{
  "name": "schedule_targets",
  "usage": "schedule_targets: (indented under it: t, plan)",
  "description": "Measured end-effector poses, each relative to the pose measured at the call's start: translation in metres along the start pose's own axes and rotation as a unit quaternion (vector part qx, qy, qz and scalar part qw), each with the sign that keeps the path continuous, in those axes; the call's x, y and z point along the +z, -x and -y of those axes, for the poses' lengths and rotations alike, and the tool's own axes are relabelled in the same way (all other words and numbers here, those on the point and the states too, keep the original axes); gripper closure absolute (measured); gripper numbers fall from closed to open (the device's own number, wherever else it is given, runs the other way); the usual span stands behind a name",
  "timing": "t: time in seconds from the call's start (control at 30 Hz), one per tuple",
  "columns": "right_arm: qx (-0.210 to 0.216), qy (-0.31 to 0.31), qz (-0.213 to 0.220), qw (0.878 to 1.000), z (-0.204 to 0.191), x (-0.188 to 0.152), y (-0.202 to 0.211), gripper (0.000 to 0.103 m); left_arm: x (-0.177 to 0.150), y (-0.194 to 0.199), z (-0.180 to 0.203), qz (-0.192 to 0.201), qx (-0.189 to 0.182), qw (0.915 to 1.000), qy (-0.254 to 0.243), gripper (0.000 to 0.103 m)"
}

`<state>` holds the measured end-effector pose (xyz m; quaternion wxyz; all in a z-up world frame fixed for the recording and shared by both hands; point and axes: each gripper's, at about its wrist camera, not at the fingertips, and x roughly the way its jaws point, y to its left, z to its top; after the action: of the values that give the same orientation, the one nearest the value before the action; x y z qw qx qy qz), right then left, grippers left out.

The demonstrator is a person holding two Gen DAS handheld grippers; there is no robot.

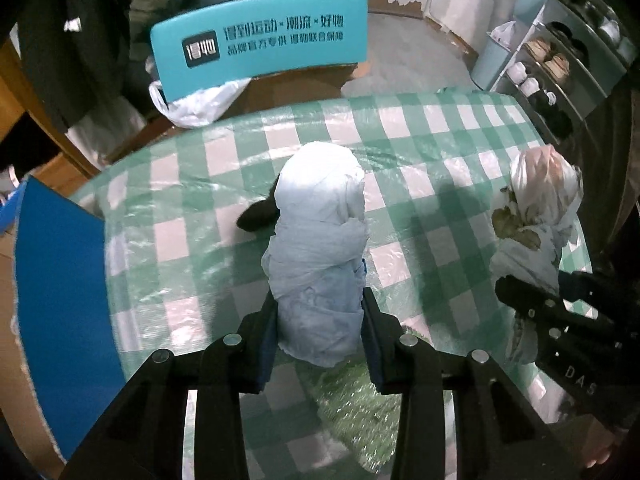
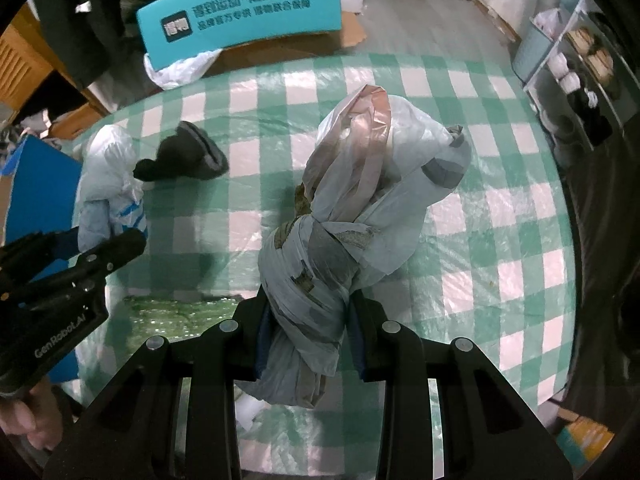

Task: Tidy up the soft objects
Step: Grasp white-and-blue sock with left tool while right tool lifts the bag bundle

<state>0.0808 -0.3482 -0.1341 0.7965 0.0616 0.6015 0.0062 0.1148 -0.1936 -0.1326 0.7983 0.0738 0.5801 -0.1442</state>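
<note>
My left gripper (image 1: 320, 328) is shut on the lower end of a pale blue-white bundle of knotted plastic bags (image 1: 320, 236); both pads press its sides. A black soft item (image 1: 256, 216) lies on the checked cloth just behind the bundle. My right gripper (image 2: 308, 332) is shut on a second bundle of white, pink and grey bags (image 2: 352, 200). In the right wrist view the left gripper (image 2: 100, 240) and its pale bundle (image 2: 108, 176) show at the left, with the black item (image 2: 184, 156) beside them. The left wrist view has the right gripper (image 1: 540, 284) at its right edge.
The green-and-white checked table (image 1: 440, 140) has a crinkled green bag (image 1: 352, 408) near its front edge. A blue board (image 1: 60, 280) stands at the left. Beyond the far edge are a teal printed panel (image 1: 260, 40) and a white bag (image 1: 192, 104). A shoe rack (image 1: 560, 72) stands far right.
</note>
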Motion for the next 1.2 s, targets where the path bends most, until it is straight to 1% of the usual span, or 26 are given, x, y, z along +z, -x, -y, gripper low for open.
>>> schedule_targets:
  t: [0.37,0.63,1.2]
  plan:
    - [-0.005,0.034,0.03,0.999,-0.019,-0.005,0.034,0.072,-0.011,0.037,-0.005,0.034,0.029,0.9989,-0.015,0.066]
    - [-0.002,0.051,0.047,0.998,-0.03,-0.006,0.054,0.072,-0.02,0.06,-0.009,0.052,0.043,0.9976,-0.018,0.067]
    - [0.021,0.103,0.074,0.992,-0.069,-0.018,0.088,0.072,-0.051,0.107,-0.033,0.082,0.086,0.9928,-0.014,0.067]
